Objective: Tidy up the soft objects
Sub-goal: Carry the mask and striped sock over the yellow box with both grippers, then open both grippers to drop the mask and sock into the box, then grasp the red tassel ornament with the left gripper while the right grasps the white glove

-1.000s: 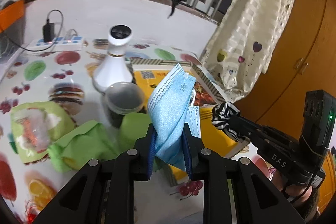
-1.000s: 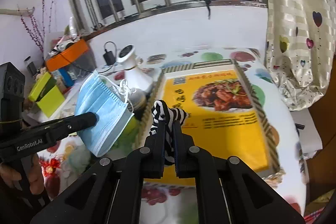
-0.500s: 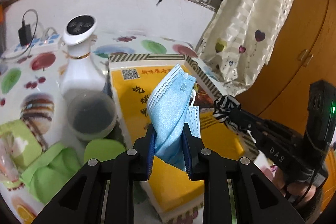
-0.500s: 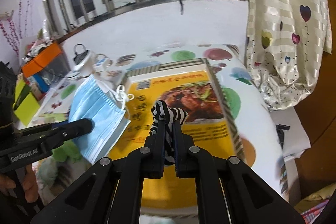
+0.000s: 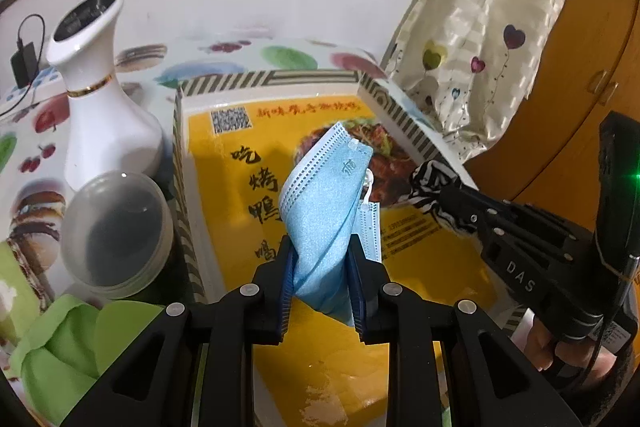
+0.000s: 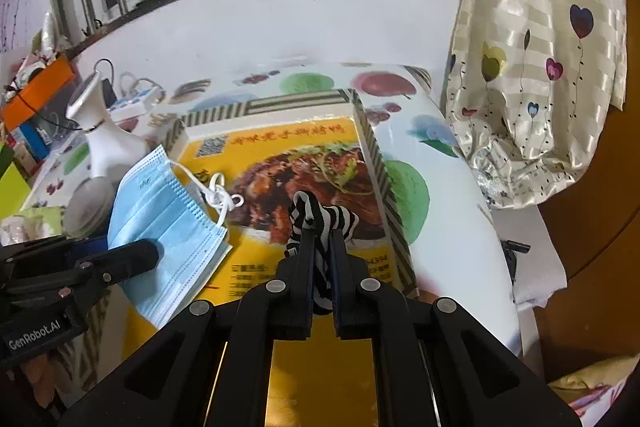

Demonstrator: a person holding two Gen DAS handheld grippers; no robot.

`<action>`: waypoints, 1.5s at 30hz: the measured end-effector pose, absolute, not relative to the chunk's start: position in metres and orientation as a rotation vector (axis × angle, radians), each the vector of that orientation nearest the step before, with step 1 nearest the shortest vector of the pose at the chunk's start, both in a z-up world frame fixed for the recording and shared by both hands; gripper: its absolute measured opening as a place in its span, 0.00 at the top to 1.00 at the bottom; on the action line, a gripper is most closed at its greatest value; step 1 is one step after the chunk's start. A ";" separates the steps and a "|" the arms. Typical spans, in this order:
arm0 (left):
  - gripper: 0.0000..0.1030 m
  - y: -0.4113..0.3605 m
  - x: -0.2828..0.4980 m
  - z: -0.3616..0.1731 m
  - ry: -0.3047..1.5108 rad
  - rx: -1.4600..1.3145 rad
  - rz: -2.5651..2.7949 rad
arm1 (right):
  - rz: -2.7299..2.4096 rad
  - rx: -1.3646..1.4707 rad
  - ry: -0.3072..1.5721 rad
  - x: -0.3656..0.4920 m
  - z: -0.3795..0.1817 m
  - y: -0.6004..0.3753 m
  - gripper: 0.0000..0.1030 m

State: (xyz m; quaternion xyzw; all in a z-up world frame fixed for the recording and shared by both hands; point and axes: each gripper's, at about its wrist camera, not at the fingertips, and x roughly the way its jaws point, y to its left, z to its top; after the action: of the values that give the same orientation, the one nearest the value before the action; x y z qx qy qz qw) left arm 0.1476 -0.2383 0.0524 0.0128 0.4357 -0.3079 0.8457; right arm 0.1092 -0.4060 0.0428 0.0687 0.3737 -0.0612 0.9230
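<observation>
Left tool [image 5: 322, 267] clamped on blue face mask [image 5: 326, 203], right tool [image 6: 320, 259] pinching striped hair tie [image 6: 320, 217], both hanging over yellow box [image 6: 344, 359] beneath: lower well inside the walls, then release gently.

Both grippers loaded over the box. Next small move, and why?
Probably lower the left gripper a little and open it. It is shut on the blue face mask, held above the yellow floor of the open box, and the right gripper with its striped cloth sits off to the side.
</observation>
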 end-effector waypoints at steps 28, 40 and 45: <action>0.48 -0.185 0.103 0.091 0.829 0.028 -0.607 | -0.098 0.197 0.675 0.072 0.072 -0.398 0.61; 0.48 -0.112 0.054 0.110 0.784 -0.025 -0.503 | 0.040 0.196 0.634 0.034 0.087 -0.354 0.61; 0.48 -0.071 0.027 0.108 0.766 -0.065 -0.454 | 0.152 0.194 0.611 0.016 0.090 -0.324 0.61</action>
State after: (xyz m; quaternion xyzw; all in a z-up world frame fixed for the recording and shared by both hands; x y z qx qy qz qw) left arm 0.0267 -0.0711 0.1084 -0.0312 0.3704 -0.2197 0.9020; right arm 0.0158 -0.3241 0.0899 0.0951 0.2999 0.0745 0.9463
